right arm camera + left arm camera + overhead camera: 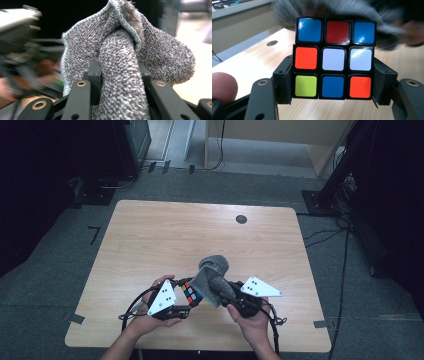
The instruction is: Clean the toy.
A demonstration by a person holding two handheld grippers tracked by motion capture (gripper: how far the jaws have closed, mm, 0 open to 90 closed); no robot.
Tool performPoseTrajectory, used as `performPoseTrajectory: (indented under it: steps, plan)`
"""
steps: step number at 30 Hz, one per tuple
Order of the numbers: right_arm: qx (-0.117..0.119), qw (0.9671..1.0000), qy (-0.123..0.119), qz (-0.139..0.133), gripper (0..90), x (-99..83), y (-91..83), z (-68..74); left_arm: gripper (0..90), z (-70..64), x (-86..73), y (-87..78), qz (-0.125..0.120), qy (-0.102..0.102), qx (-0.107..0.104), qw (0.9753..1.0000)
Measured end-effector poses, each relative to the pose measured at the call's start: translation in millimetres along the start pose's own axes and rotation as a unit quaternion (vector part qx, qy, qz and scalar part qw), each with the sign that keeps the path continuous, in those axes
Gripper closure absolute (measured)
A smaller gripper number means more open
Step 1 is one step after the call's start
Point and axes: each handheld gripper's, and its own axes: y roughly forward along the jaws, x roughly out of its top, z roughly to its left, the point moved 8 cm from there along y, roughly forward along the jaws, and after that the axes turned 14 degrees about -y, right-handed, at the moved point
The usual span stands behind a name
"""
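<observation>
At the near edge of the wooden table (150, 235), two handheld grippers are raised side by side. The left gripper (332, 80) is clenched on a puzzle cube (333, 57), gripped only across its lower rows. Just right of it, the right gripper (120, 75) is clamped on a bunched grey cloth (125, 57), which is pressed against the cube's far side. A hard wipe could likely twist a cube layer or push the cube out of the jaws. Farther off, a small round grommet (241, 219) is set in the tabletop.
</observation>
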Motion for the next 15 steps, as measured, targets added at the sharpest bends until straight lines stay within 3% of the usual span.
performPoseTrajectory:
  steps: [2, 4, 6, 7, 9, 12, 15]
  plan:
    - [-0.012, 0.9996, 0.025, 0.003, 67.3, -7.9, -3.9, -13.7, 34.0, 3.1, 7.2, -4.7, -0.022, -0.028, -0.012, 0.9993]
    - [0.001, 0.9992, 0.040, -0.003, 67.3, -11.0, -3.5, -16.2, 34.0, 3.8, 11.7, -8.4, -0.037, -0.054, -0.035, 0.9972]
    - [0.035, 0.9981, 0.047, -0.020, 67.4, -8.9, 1.1, -7.3, 34.0, 2.8, 12.1, -9.8, -0.038, -0.059, -0.048, 0.9964]
    - [0.037, 0.9983, 0.041, -0.020, 68.2, -9.0, 4.1, -3.0, 34.0, 2.9, 12.6, -10.7, -0.040, -0.064, -0.053, 0.9957]
    - [0.046, 0.9981, 0.041, -0.004, 68.2, -15.0, 9.9, 2.0, 34.0, 3.6, 14.1, -11.9, -0.044, -0.072, -0.060, 0.9946]
    - [0.069, 0.9964, 0.037, 0.031, 68.1, -30.1, 20.9, 11.1, 34.0, 3.7, 14.6, -12.6, -0.044, -0.069, -0.058, 0.9949]
    - [0.069, 0.9962, 0.035, 0.040, 68.0, -33.1, 23.8, 12.8, 34.0, 5.3, 14.4, -12.9, -0.045, -0.069, -0.055, 0.9951]
